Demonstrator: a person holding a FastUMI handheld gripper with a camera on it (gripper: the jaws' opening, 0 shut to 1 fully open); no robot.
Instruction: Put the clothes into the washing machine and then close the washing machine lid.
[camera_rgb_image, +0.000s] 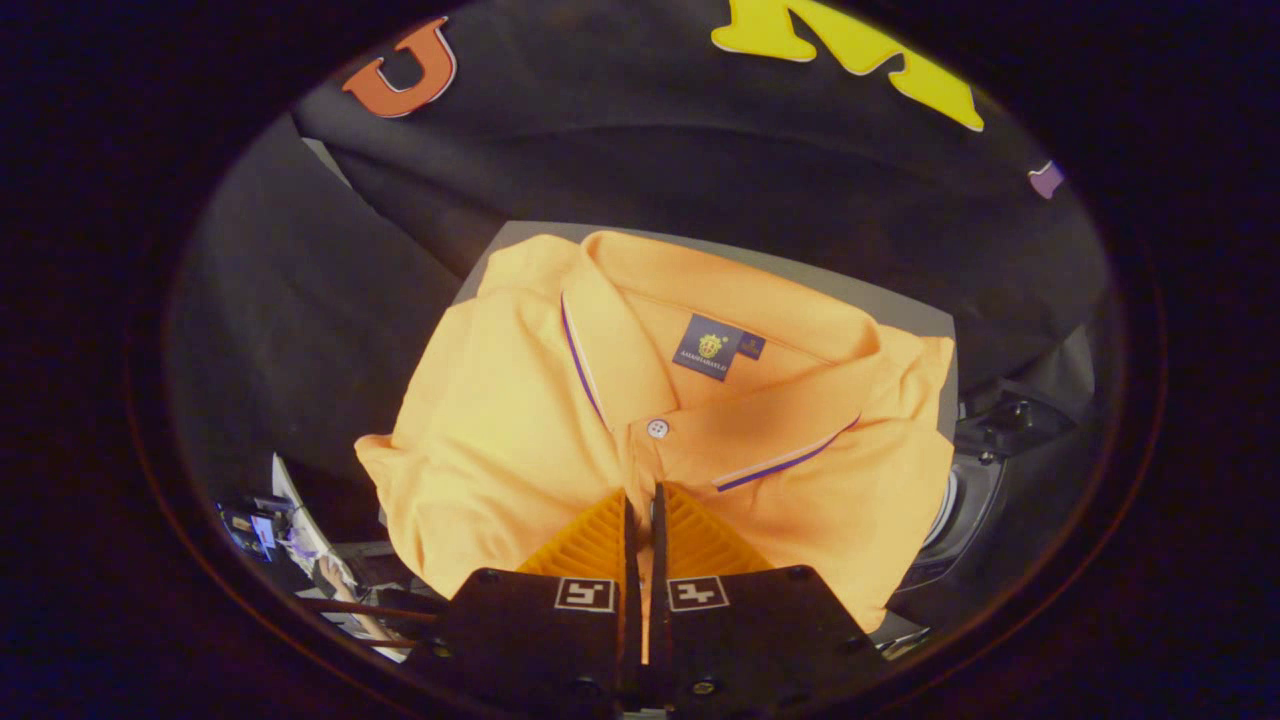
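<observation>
Gripper view was dominated by a folded orange polo shirt (520, 420) spread across the centre of the frame. Its collar (620, 320), edged with a thin dark and pale stripe, lay open toward the upper middle, and a dark label (709, 346) was seen inside the neck. A single pale button (657, 428) sat on the placket just below the collar, in the middle of the frame.

At the bottom centre, the gripper (643, 500) was seen with its two fingers drawn almost together, only a narrow slit left between them. A thin fold of the shirt's front, just below the button, was pinched in that slit, so the gripper was judged to be clamped on the fabric. Two square markers (584, 594) were carried on the gripper body below the fingers.

A flat grey surface (905, 305) was glimpsed behind the shirt along its upper and right edges; whether the shirt rested on it or was lifted clear of it could not be told. At the right of the frame, just beside the shirt's lower right corner, part of a grey machine with a curved pale rim (945, 515) was visible, most likely the washing machine, though too little was shown to be sure. At the lower left, some cluttered equipment (265, 525) was noted, too small to be identified.
</observation>
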